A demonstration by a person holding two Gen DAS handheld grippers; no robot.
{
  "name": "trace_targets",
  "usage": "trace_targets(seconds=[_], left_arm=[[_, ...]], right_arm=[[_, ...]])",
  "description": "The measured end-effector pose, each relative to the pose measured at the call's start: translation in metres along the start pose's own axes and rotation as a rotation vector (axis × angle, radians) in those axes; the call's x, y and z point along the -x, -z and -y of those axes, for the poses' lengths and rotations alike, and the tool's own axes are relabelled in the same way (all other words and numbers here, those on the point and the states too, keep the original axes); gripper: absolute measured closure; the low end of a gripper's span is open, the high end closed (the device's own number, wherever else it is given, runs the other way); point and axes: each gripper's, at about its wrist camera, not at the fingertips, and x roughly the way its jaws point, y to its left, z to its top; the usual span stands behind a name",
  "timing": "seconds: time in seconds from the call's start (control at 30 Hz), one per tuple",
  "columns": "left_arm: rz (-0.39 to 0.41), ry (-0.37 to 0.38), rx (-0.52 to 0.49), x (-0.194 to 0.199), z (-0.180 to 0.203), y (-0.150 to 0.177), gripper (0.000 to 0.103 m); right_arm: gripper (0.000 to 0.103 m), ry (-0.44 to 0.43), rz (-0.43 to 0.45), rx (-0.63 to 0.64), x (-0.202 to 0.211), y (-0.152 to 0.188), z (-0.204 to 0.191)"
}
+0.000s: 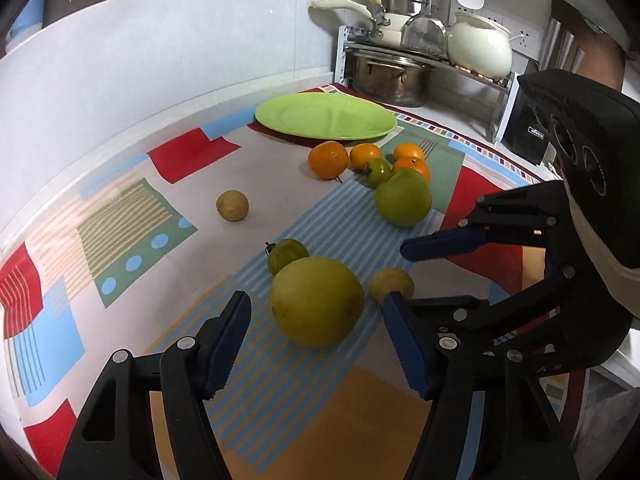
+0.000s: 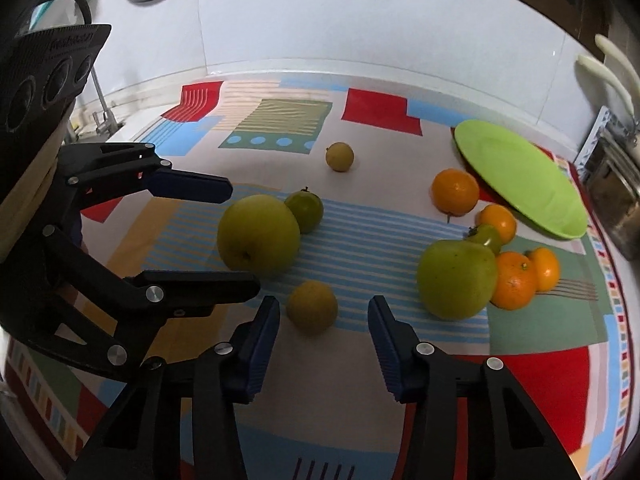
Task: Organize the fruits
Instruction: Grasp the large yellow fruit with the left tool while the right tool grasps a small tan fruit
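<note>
My left gripper (image 1: 316, 316) is open, its jaws either side of a large yellow-green apple (image 1: 316, 300) on the tablecloth, not touching it. A small green tomato (image 1: 286, 254) rests against the apple's far side. My right gripper (image 2: 324, 320) is open just in front of a small yellow-brown fruit (image 2: 312, 306). It shows in the left wrist view (image 1: 396, 272) too. A second green apple (image 2: 456, 278), several oranges (image 2: 514, 278) and another green tomato (image 2: 488, 236) cluster near an empty green plate (image 2: 520, 176). Another small yellow fruit (image 2: 340, 156) lies alone.
A patterned tablecloth (image 1: 192, 184) covers the counter against a white wall. A rack with pots, a glass lid and a white ceramic pot (image 1: 478, 46) stands behind the plate (image 1: 324, 116). A sink tap (image 2: 102, 112) is at the far left.
</note>
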Motion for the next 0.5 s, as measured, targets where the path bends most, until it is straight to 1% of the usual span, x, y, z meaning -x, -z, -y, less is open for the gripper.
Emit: trace_targets(seconds=[0.13,0.27,0.37,0.5], left_arm=[[-0.025,0.025,0.022,-0.008,-0.003,-0.001,0.043],[-0.024,0.016,0.038,-0.012,-0.003,-0.002,0.05],[-0.02,0.008,0.048,-0.014,-0.003,-0.003,0.051],[-0.014,-0.017,0.048,-0.013,0.001,-0.002,0.051]], right_arm=[[0.066,-0.031,-0.007,-0.024,-0.005,0.0,0.005],[0.074,-0.066,-0.014,-0.057,-0.009,0.001,0.01],[0.074,-0.059,-0.006,-0.074,-0.006,0.003,0.009],[0.074,-0.051,0.016,-0.138,0.002,0.008,0.013]])
